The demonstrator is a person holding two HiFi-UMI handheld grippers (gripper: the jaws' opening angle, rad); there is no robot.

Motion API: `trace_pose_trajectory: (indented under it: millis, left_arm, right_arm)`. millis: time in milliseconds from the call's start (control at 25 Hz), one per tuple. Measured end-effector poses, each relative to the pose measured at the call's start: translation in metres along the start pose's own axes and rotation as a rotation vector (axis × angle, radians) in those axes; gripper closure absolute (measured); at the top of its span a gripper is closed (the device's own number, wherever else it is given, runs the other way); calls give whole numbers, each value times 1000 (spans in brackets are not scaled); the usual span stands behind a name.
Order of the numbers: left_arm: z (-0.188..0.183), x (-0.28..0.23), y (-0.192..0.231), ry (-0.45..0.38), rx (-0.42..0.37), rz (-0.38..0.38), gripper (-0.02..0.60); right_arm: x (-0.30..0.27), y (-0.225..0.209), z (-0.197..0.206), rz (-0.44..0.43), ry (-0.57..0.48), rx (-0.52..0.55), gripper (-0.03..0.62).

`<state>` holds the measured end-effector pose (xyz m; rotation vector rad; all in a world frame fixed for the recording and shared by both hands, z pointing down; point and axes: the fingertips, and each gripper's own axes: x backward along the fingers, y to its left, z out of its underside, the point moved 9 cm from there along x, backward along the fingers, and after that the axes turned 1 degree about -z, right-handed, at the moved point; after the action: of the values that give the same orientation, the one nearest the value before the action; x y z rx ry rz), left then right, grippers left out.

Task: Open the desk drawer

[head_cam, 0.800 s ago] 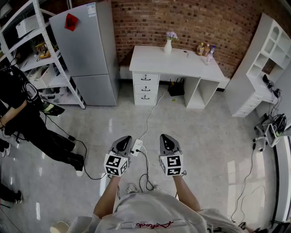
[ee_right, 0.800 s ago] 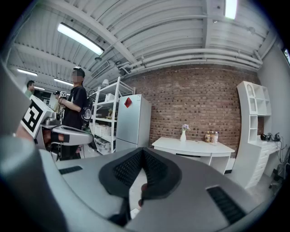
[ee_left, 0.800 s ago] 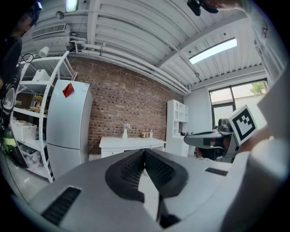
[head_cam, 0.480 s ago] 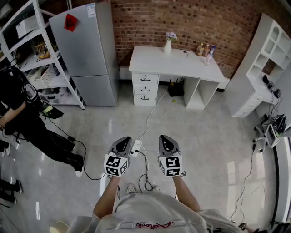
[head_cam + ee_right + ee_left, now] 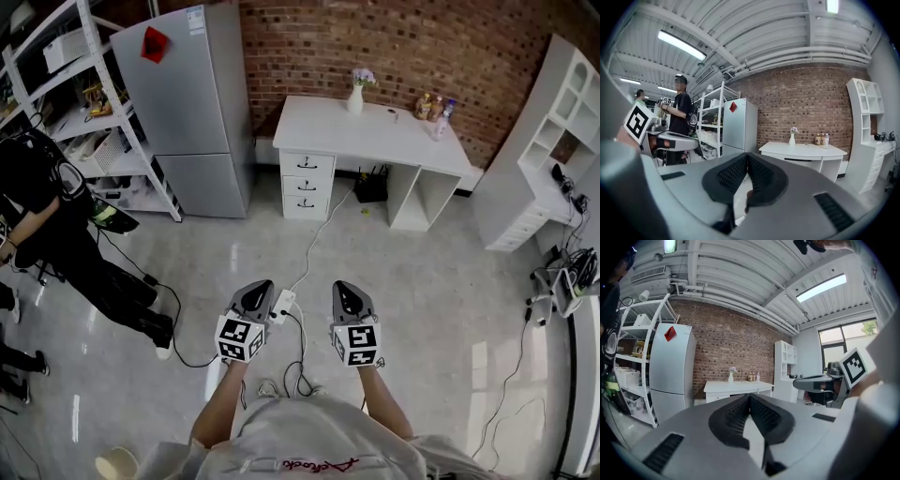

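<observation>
Head view: vase point(image 5: 354, 100) holds flowers point(image 5: 362, 76) (drawers point(image 5: 303, 182) shut).

I get an evenly bright room on the head view, lit from overhead. The glossy floor point(image 5: 441, 281) throws back pale streaks of glare at the near left and right. Shade under the desk point(image 5: 375, 131) is soft. In the left gripper view a ceiling light strip point(image 5: 820, 287) burns out to white, and the window point(image 5: 843, 341) on the right is washed out. Another strip point(image 5: 682, 44) glares in the right gripper view. Both gripper views bend hard at the edges, with dark corners. The left gripper point(image 5: 750, 395) and right gripper point(image 5: 747, 154), close to the lens, look soft, while the far brick wall point(image 5: 811, 103) stays fairly sharp.
</observation>
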<state>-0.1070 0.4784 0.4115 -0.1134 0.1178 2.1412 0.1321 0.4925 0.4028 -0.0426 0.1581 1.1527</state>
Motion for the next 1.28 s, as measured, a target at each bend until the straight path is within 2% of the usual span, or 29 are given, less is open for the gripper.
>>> trace_pose_trajectory:
  millis: [360, 520, 720, 1000, 1280]
  left_arm:
    - [12, -11, -18, 26, 4, -80, 569]
    - [18, -25, -28, 47, 8, -68, 569]
    - [14, -58, -24, 37, 5, -31, 569]
    - [15, -118, 28, 19, 13, 9, 569]
    - [0, -178, 121, 20, 46, 68, 569]
  right_arm:
    - [1, -39, 15, -58, 13, 2, 577]
    - [-1, -54, 22, -48, 19, -18, 577]
    - [-19, -68, 24, -30, 30, -23, 577]
    - [-88, -74, 24, -17, 65, -11, 577]
    - [-198, -64, -5, 11, 109, 7, 577]
